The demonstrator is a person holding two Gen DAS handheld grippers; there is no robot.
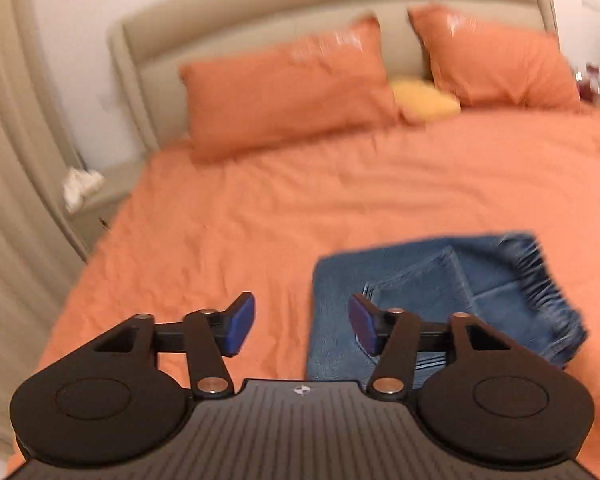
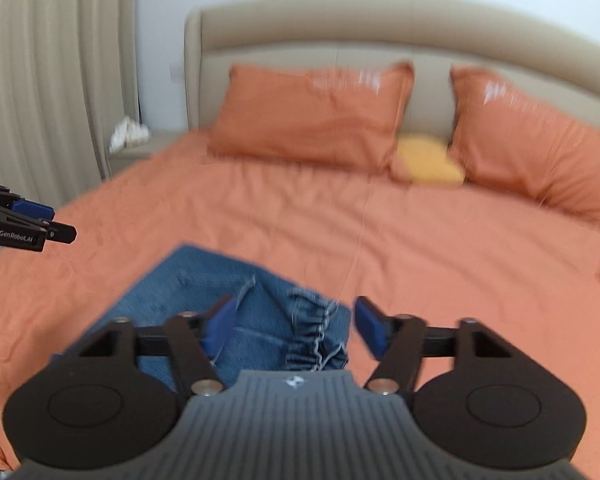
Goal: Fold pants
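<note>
The pants (image 1: 440, 292), blue denim, lie folded into a compact bundle on the orange bed (image 1: 260, 208). Above them the left gripper (image 1: 302, 322) has its jaws spread wide and holds nothing; the right gripper (image 2: 294, 326) is spread too, equally empty, clear of the cloth.

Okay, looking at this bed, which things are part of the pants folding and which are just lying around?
Part of the job:
- folded blue jeans on the orange bedspread
- left claw, open, empty
- right claw, open, empty

Just lying about:
- two orange pillows
- small yellow cushion between them
- white crumpled thing on the bedside table
</note>
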